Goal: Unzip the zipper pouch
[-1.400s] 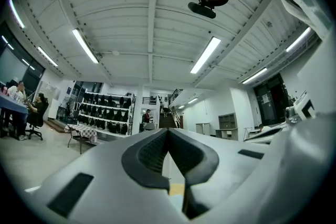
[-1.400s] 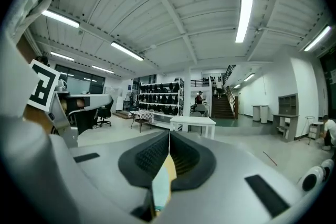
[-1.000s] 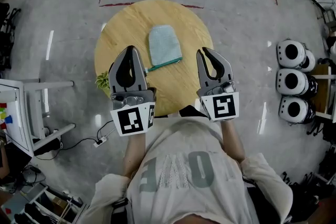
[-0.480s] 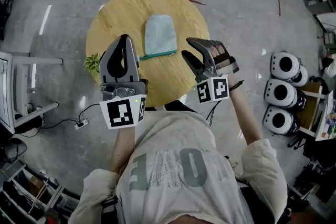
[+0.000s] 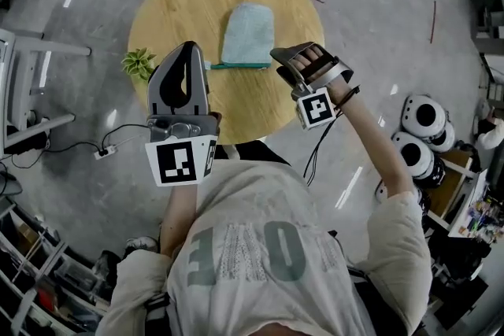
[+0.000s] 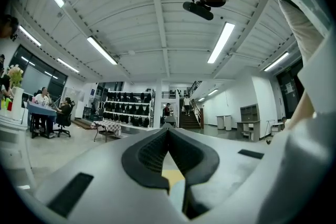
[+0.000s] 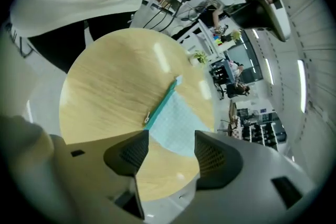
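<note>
A light blue zipper pouch (image 5: 247,31) lies flat in the middle of the round wooden table (image 5: 177,0), its teal zipper (image 5: 240,65) along the near edge. My right gripper (image 5: 283,65) is rolled onto its side just right of the zipper's end, above the table. Its jaws have just been opening and stand open with nothing between them. In the right gripper view the pouch (image 7: 181,123), the zipper (image 7: 161,103) and its small pull tab (image 7: 147,119) show beyond that gripper (image 7: 170,148). My left gripper (image 5: 189,47) is shut and empty, left of the pouch, pointing level (image 6: 168,131).
A small green plant (image 5: 139,63) stands at the table's left edge. White rounded units (image 5: 421,116) sit on the floor at the right. A white frame (image 5: 27,51) and a cable with a power strip (image 5: 102,153) lie at the left.
My right gripper has rolled onto its side, dropped towards the table beside the zipper's right end, and opened from shut. The left gripper sank a little and stays shut.
</note>
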Demonstrator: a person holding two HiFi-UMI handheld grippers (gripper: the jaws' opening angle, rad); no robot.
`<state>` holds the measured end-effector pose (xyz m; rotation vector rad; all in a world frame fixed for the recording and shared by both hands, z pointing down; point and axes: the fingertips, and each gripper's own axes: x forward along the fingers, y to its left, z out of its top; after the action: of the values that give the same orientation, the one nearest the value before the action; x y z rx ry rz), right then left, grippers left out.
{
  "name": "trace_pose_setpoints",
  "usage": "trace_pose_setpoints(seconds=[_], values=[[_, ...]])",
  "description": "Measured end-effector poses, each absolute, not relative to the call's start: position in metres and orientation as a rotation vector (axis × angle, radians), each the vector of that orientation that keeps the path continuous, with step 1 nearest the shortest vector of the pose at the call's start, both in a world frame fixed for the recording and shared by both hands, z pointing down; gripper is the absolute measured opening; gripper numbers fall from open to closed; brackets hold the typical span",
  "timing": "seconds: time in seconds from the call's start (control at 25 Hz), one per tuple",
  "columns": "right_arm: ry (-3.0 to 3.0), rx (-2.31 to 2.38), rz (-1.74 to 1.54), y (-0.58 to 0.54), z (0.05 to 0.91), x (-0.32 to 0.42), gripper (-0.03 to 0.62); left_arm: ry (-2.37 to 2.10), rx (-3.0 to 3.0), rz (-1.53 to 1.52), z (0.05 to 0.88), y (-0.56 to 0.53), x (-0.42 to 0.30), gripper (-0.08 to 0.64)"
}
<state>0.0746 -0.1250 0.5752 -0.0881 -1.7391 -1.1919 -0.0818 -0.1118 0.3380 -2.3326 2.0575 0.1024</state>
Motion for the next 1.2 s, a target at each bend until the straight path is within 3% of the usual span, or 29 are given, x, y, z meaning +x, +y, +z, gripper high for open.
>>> trace_pose_setpoints(seconds=[0.76, 1.08, 1.2], values=[[-1.676, -0.355, -1.308, -0.128, 0.64, 0.062, 0.244, 2.263, -2.239, 0.057, 0.379, -0.1, -0.106, 0.025], [-1.682, -0.373, -1.309, -0.122, 0.648, 0.059, 0.113, 2.278, -2.227, 0.046, 0.381, -0.098, -0.109, 0.025], [-1.684, -0.368, -1.287, -0.122, 0.651, 0.06, 0.095, 2.284, -2.228, 0.044, 0.383, -0.1, -0.113, 0.025]])
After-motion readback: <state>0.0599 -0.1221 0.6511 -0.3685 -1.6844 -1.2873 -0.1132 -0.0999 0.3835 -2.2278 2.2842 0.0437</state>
